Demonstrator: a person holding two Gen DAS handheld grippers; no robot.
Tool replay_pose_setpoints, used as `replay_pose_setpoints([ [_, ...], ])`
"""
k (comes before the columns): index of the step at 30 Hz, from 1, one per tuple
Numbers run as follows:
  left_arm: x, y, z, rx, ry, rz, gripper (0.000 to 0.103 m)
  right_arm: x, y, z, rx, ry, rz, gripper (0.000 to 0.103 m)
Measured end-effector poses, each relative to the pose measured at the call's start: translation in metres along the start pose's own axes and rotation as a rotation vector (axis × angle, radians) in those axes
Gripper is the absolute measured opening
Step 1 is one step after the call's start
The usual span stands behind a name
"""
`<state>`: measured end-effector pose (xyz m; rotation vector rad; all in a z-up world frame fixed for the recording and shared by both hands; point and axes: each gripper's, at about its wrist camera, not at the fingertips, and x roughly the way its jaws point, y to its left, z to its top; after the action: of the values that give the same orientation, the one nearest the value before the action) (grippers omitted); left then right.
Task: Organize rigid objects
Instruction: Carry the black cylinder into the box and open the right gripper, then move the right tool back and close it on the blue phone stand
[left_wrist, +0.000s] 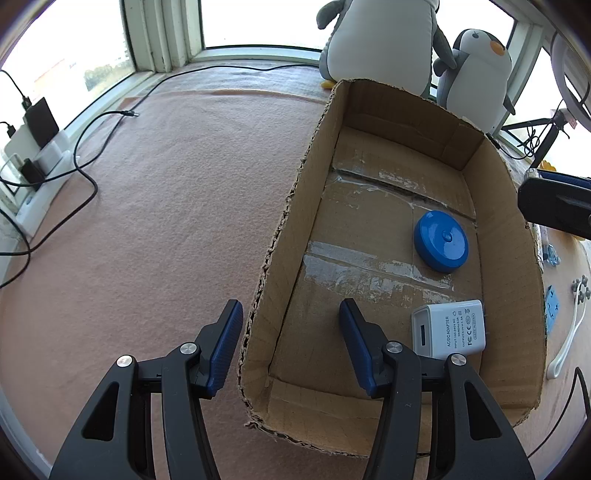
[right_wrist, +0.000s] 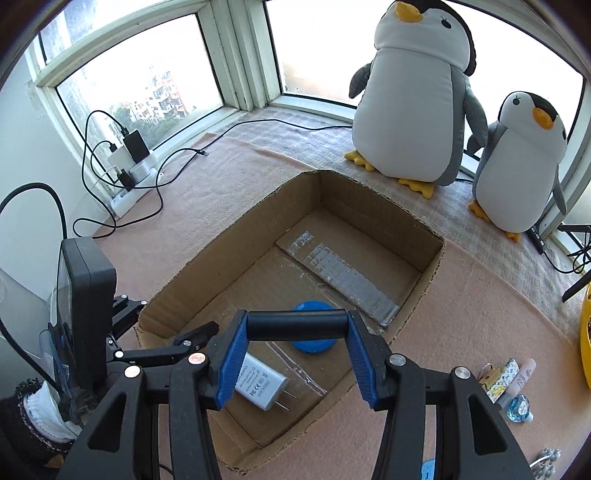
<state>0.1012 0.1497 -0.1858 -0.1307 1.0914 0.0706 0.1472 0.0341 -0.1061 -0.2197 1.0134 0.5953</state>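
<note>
pink felt mat (left_wrist: 166, 221) by window | left gripper (left_wrist: 291, 343) spread, empty | right gripper (right_wrist: 297, 354) clamps black cylinder (right_wrist: 297, 325)

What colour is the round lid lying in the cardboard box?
Blue. The round lid shows best in the left wrist view, lying on the floor of the cardboard box.

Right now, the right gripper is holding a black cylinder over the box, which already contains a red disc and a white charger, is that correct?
Nearly: the disc is blue, as the left wrist view shows. The right gripper does hold the black cylinder over the box, with the white charger inside.
</note>
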Motion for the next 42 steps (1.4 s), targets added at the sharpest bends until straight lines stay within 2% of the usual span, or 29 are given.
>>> replay_pose_setpoints([
  [11,0.000,0.000,0.000,0.002,0.000,-0.001,0.054,0.026,0.010,0.008,0.019,0.032,-0.016,0.048],
  [13,0.000,0.000,0.000,0.003,0.000,-0.001,0.054,0.027,0.009,0.008,0.028,0.045,0.002,0.053],
  [15,0.000,0.000,0.000,0.005,-0.001,-0.001,0.054,0.027,0.009,0.008,0.035,0.045,0.006,0.057],
  [24,0.000,0.000,0.000,0.009,-0.003,0.003,0.054,0.010,0.001,-0.002,0.072,0.019,-0.024,0.057],
  [34,0.000,-0.001,-0.001,0.015,-0.004,0.007,0.054,-0.030,-0.042,-0.032,0.235,-0.012,-0.053,0.057],
  [39,0.000,0.000,0.000,0.011,-0.005,0.004,0.054,-0.053,-0.083,-0.058,0.381,-0.010,-0.078,0.057],
  [42,0.000,0.001,-0.001,0.005,-0.006,0.002,0.054,-0.064,-0.115,-0.079,0.492,0.009,-0.121,0.057],
])
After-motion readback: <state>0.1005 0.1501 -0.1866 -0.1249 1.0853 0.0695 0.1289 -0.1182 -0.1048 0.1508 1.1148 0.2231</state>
